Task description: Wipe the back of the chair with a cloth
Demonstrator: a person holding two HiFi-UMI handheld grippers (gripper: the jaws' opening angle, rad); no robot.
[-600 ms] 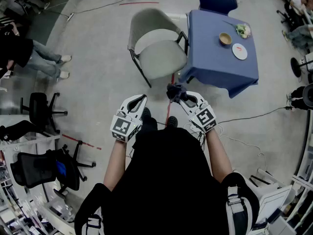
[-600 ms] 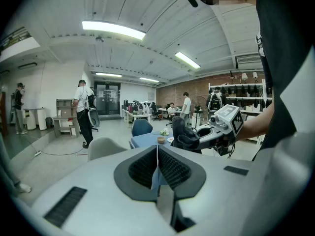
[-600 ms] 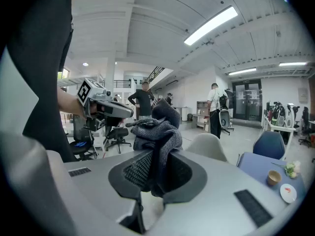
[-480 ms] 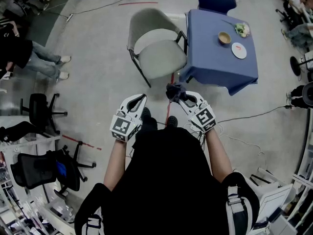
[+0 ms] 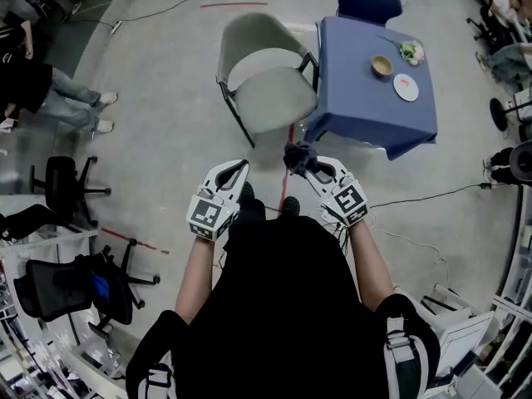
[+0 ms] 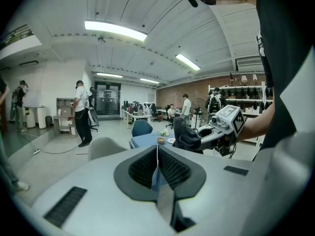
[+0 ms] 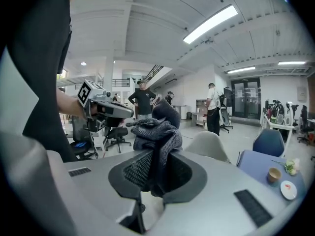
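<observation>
Desk (image 5: 357, 116): blue-covered, just beside the chair (image 5: 268, 80); a bowl (image 5: 382, 65) and plate (image 5: 406, 87) are carried.
Chair: grey, seat turned toward the person, back on the far side.
Left hand-held gripper (image 5: 236, 169): jaws pressed together, nothing held.
Right hand-held gripper (image 5: 309, 166): clamped on the cloth (image 5: 296, 155).
Cloth: dark, bunched above the jaws, well apart from the chair.

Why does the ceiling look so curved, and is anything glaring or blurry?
Left gripper view: the wide-angle lens bows the ceiling, the strip light glares white, corners go black. Right gripper view: same bowing; the cloth in the jaws looks sharp. Head view: even light, no glare on the chair.
</observation>
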